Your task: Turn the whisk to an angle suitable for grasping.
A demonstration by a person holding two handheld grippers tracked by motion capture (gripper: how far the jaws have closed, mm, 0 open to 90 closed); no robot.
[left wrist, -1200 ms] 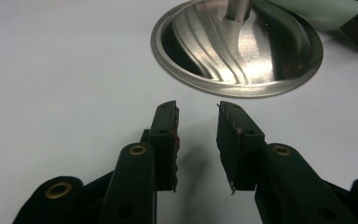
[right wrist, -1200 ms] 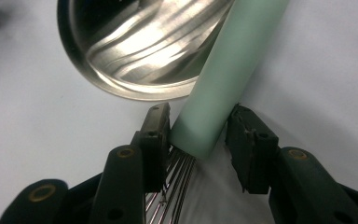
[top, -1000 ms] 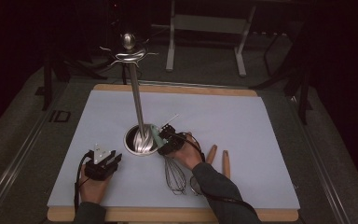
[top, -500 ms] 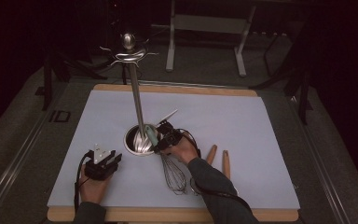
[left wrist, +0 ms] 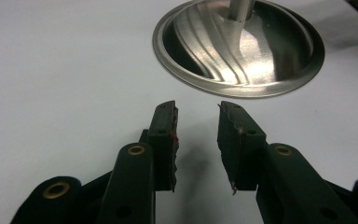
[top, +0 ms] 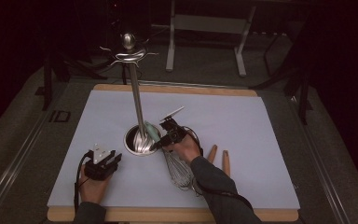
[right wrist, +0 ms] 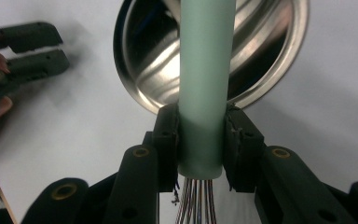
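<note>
1. Jaws of the right gripper (right wrist: 200,140) have just been closing, now clamped on the whisk's (top: 177,169) green handle (right wrist: 205,84) at centre frame;
2. left gripper (left wrist: 196,140) rests lower left, jaws narrowly parted, empty;
3. grasp step; next likely calls for lifting toward the hanging stand (top: 135,93) on the worktop (top: 261,140).

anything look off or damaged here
Nothing spilled or broken. The right gripper is shut on the whisk by its green handle, which overhangs the stand's base dish. The left gripper rests open.
</note>
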